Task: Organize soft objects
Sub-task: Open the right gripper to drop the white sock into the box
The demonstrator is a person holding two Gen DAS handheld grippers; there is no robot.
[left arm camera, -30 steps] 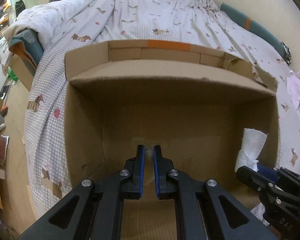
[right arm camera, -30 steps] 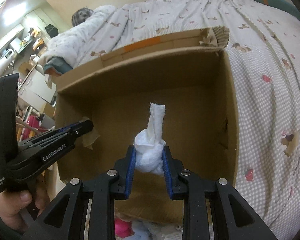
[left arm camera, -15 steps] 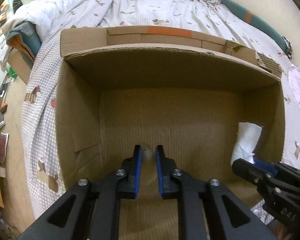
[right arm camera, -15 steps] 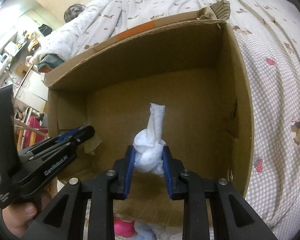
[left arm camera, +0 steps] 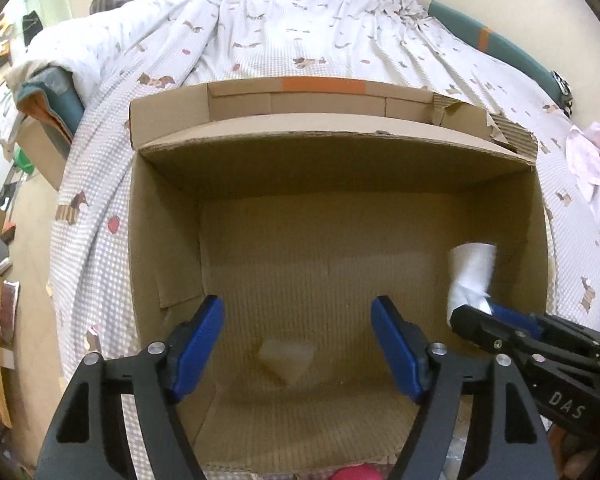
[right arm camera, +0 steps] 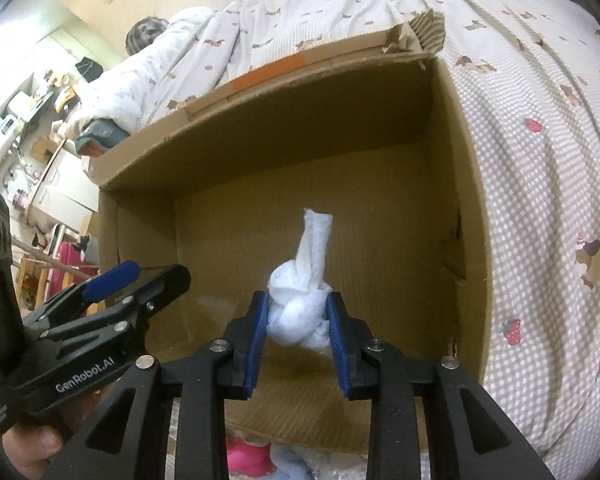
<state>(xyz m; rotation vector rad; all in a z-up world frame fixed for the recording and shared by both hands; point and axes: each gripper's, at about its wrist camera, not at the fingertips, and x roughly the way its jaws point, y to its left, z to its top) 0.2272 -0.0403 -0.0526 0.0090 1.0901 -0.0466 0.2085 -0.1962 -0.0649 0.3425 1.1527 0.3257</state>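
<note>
- Cardboard box (left arm camera: 332, 240) is seen open on the bed, set on a checked bedspread (left arm camera: 260, 40) w/ small animal and berry prints.
- Left gripper (left arm camera: 298, 344) is held over the box's near edge; jaws are opening, spread wide, nothing gripped btwn them.
- A small pale translucent piece (left arm camera: 286, 364) is seen on the box floor, below the gap btwn the left jaws; what it is can't be told.
- Right gripper (right arm camera: 296, 328) is pointed into the box at its right side; jaws are opening, but the knotted white cloth (right arm camera: 300, 304) is touched by both blue pads on either side.
- Cloth's loose tail is stood upward, above the box floor.
- Pink and pale blue soft items (right arm camera: 260, 456) are glimpsed below the box's near edge.
</note>
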